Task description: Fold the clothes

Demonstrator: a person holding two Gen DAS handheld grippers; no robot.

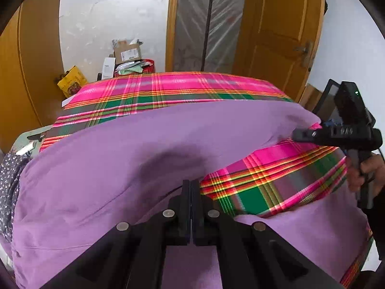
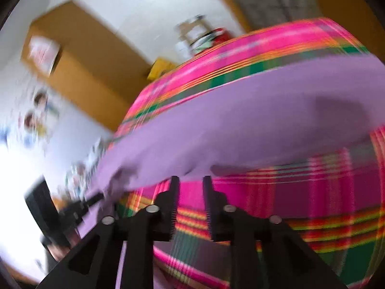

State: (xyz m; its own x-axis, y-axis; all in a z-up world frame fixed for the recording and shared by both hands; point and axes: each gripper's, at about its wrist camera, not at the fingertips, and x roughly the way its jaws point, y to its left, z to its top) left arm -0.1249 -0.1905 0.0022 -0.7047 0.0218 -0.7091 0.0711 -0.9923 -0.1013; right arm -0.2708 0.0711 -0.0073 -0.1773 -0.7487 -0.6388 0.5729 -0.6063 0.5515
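A purple garment (image 1: 134,144) lies spread across a table covered with a pink, green and orange plaid cloth (image 1: 168,86). My left gripper (image 1: 190,185) is shut on a raised fold of the purple garment at its near edge. My right gripper (image 2: 191,180) is open, with a gap between the fingers, just off the garment's edge (image 2: 240,125) over the plaid cloth (image 2: 312,192). In the left wrist view the right gripper (image 1: 298,134) sits at the garment's right corner. In the blurred right wrist view the left gripper (image 2: 96,198) shows at the lower left.
A dark dotted fabric (image 1: 9,183) lies at the table's left edge. Behind the table are a cardboard box (image 1: 127,53), a yellow box (image 1: 72,83), a red bag (image 1: 146,66), a wooden door (image 1: 279,31) and a plastic-covered doorway (image 1: 207,21).
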